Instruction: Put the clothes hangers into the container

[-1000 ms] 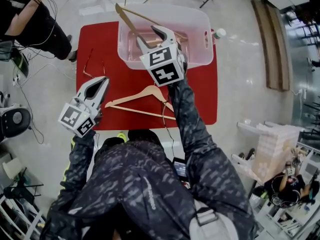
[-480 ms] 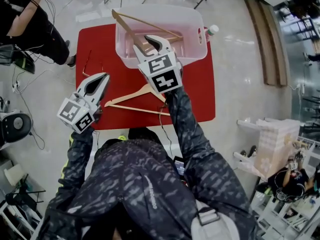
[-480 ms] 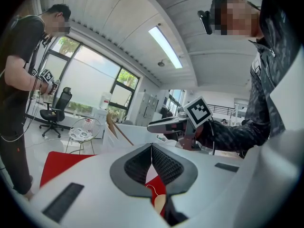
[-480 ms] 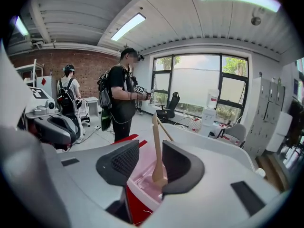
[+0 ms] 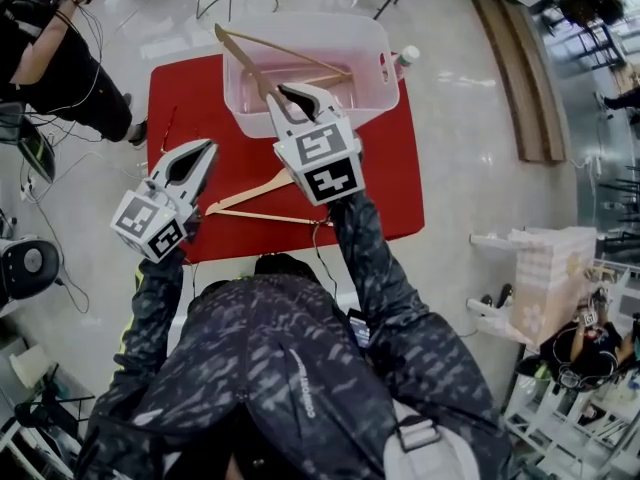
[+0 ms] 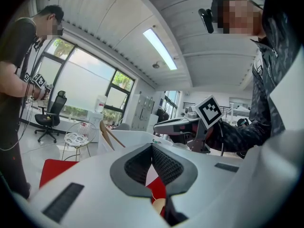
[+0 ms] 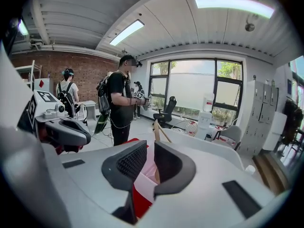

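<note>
Grip choice matters most here. One leaning wooden hanger [image 5: 285, 51] already sits inside the translucent container [image 5: 365, 38], with its tip poking over the far-left corner. A flat wooden hanger [image 5: 245, 194] lies on the red table [image 5: 390, 188] just in front of the container, between your two tools.

Your right gripper [image 5: 290, 93] hangs above the container's near wall. Its jaws have just been closing to a narrow slit, with nothing between the pads. Your left gripper [image 5: 205, 148] floats off the container's near-left corner, tips pressed together and also empty.

The flat hanger looks like your next pick. Spread the right jaws again before you come down, because that slit will not take the wood. Aim for the neck, where the two arms meet on the side nearest the container; a grip out on one arm would probably let the hanger swing. The hanger lies thin against the table, so tilt the gripper steeply and let one pad slide under. Carry the hanger well above the container's near rim and lower it alongside the leaning one, keeping the hook from snagging it.
</note>
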Tool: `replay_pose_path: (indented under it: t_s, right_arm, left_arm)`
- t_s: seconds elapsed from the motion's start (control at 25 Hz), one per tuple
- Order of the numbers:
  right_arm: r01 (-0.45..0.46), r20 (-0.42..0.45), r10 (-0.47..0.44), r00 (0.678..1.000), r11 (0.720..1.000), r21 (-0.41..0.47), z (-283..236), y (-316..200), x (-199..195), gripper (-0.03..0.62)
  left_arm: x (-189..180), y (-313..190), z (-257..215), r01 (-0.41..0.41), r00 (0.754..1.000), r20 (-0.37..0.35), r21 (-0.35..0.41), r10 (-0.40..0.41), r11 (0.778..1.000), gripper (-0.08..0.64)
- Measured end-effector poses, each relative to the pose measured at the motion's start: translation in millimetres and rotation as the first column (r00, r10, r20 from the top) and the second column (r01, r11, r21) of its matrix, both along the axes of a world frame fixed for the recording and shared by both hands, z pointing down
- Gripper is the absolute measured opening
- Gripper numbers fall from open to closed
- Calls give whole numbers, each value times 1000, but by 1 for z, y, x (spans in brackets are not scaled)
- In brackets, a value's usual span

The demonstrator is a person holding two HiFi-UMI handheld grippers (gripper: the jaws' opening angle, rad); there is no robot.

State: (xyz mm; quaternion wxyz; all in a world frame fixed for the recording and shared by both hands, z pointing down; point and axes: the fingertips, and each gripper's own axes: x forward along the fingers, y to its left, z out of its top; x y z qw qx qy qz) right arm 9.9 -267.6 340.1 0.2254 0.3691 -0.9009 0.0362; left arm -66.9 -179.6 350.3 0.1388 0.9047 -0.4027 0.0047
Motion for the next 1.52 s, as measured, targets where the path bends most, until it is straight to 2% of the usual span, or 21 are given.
replay_pose_path:
  t_s: [0.52, 0.8, 1.52]
  right_arm:
    - [-20, 20, 20, 1000, 1000, -17, -10, 53, 9, 48]
    - [-22, 26, 23, 999, 999, -23, -13, 87, 9, 49]
    - [-59, 1, 60, 998, 992, -115, 37, 147, 44, 51]
  left_arm:
    - [7, 10, -10, -39, 999, -17, 14, 39, 999, 11]
    - [17, 26, -13, -97, 995, -18, 7, 97, 995, 11]
    - [41, 52, 11, -140, 990, 5, -7, 140, 990, 11]
